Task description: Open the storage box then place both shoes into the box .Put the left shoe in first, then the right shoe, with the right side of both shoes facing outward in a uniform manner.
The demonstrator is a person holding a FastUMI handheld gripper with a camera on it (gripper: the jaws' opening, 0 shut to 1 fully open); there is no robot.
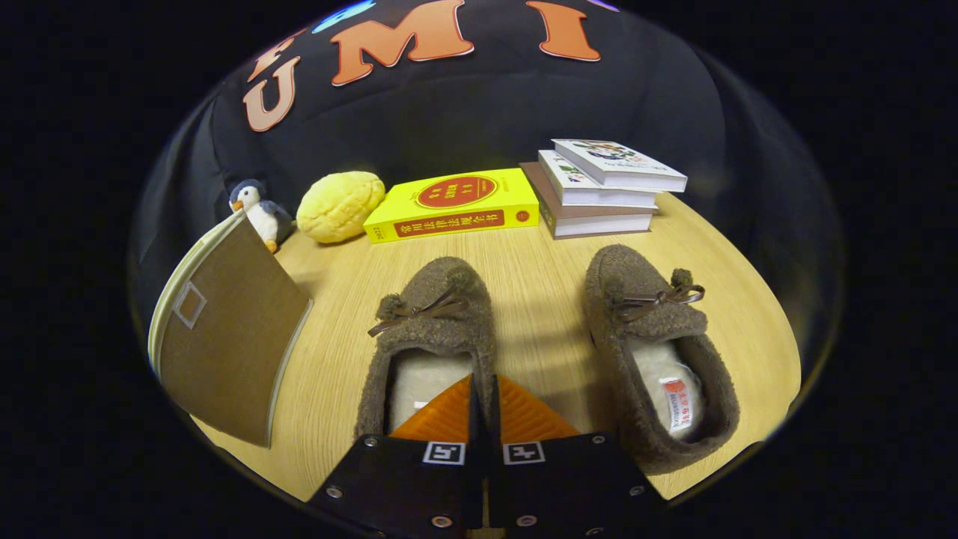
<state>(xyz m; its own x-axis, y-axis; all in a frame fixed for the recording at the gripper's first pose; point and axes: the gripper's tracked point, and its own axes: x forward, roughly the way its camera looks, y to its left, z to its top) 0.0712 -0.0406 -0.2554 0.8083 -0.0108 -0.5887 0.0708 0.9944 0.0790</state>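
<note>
Two brown fuzzy slippers with small bows lie side by side on the wooden table [539, 269], toes pointing away from me. My gripper [484, 404] is over the heel end of the left shoe [430, 314]. One finger sits inside the shoe over its pale lining and the other outside, with the shoe's right side wall pinched between them. The right shoe [651, 329] lies free to the right of the fingers, a label showing on its insole. The brown storage box [224, 337] stands to the left of the shoes, showing a flat brown panel with a small label frame. I cannot tell whether it is open.
Along the back of the table stand a toy penguin [258, 209], a yellow bun-shaped plush [340, 204], a thick yellow book [453, 203] and a stack of three books [599, 191]. Bare wood lies between the two shoes and ahead of their toes.
</note>
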